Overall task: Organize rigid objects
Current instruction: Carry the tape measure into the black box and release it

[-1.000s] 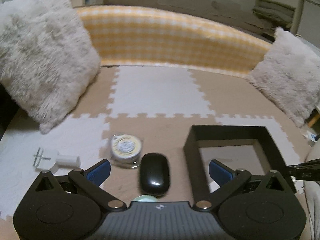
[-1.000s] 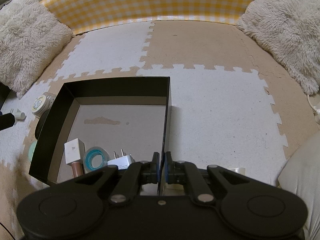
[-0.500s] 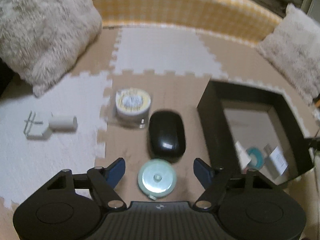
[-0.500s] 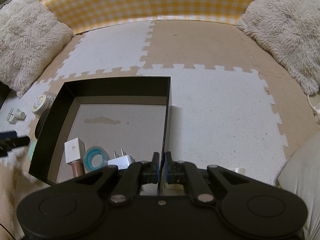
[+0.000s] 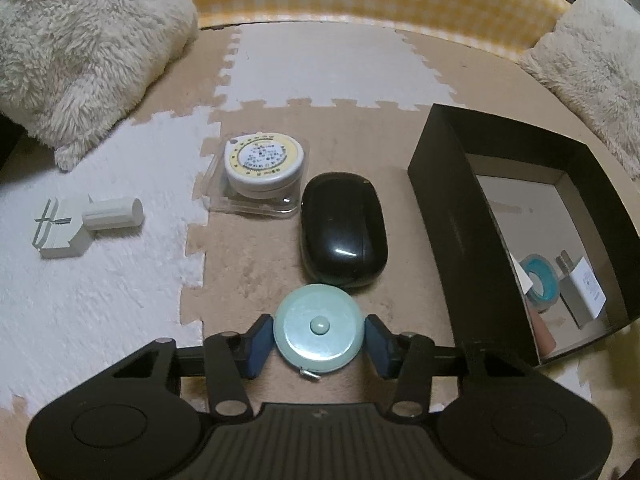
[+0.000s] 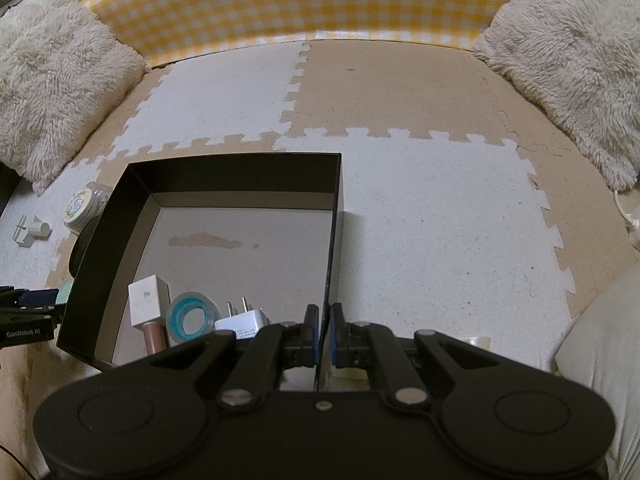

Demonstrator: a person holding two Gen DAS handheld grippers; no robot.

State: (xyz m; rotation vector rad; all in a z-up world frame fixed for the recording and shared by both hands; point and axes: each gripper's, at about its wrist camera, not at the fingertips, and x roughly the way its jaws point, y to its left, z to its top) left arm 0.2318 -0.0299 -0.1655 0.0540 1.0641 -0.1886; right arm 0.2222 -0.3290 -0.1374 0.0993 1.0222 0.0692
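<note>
Mint tape measure (image 5: 319, 328) pinched in closing left gripper (image 5: 319, 336); black case (image 5: 343, 228) just beyond, black box (image 5: 452, 216) to rt.

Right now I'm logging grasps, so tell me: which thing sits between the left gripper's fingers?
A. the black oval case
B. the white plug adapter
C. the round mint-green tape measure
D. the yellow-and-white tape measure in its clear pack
C: the left gripper has its blue pads on either side of the round mint-green tape measure, with the black oval case lying just beyond it.
</note>
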